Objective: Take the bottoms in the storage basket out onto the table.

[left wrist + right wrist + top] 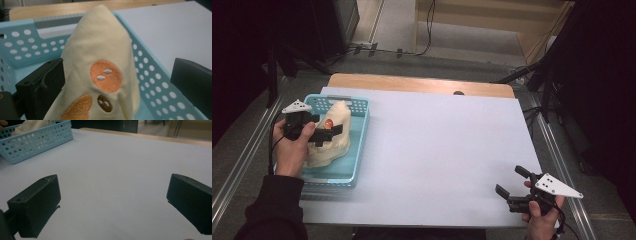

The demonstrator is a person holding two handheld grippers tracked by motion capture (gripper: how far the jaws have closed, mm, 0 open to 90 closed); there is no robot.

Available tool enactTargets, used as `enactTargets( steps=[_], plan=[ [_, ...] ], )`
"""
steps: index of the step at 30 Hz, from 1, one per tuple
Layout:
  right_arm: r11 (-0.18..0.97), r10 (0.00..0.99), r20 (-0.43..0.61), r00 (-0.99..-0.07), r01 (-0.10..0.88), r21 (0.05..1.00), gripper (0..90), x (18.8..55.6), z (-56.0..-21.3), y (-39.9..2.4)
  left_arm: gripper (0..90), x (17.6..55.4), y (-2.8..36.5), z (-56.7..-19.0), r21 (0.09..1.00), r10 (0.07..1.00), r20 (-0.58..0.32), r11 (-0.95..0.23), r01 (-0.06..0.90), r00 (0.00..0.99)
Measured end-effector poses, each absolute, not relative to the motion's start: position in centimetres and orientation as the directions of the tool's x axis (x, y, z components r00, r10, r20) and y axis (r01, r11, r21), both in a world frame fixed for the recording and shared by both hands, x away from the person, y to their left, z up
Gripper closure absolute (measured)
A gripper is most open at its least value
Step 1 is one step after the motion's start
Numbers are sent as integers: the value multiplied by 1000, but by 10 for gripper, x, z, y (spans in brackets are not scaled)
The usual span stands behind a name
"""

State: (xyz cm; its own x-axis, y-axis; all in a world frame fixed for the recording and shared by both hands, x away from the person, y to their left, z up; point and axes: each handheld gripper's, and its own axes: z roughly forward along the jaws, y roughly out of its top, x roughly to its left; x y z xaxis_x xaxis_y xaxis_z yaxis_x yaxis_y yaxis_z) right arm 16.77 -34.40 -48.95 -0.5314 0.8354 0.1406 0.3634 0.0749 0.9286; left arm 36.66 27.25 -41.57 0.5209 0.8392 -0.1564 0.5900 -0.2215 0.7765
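left gripper (326,131) – jaws spread wide around pale-yellow embroidered cloth toy (100,75), likely lining up a grasp | toy stands in perforated light-blue plastic basket (357,150) | right gripper (514,186) – open, idle above white table sheet (437,150)

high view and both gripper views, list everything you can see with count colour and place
pale yellow cloth plush toy with orange embroidered patches: one, standing in the basket, between the left gripper's fingers
light blue perforated plastic basket: one, at the left side of the table
white sheet covering the table top: one, spread over most of the table
wooden table: one, light brown, its far edge bare beyond the sheet
black cables: a few, on the floor beyond the table
left gripper: one, black with a grey plate, over the basket, fingers open around the toy
right gripper: one, black with a grey plate, at the near right corner of the sheet, fingers open on nothing
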Motion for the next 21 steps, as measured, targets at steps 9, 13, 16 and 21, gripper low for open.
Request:
enactTargets(
  steps=[9,13,16,21],
  plan=[
    [73,839,146,-524,375,924,0,165,-492,-345,0,381,271,-435,704,877,-122,-254,663,465],
    [75,840,149,-522,383,921,0,166,-494,-346,0,385,268,-442,663,877,-116,-281,694,466],
    [79,838,147,-526,383,920,0,166,-494,-346,0,387,270,-444,649,882,-128,-271,711,453],
    [78,833,154,-531,389,918,0,168,-495,-346,0,389,266,-449,615,877,-122,-301,729,465]
  ],
)
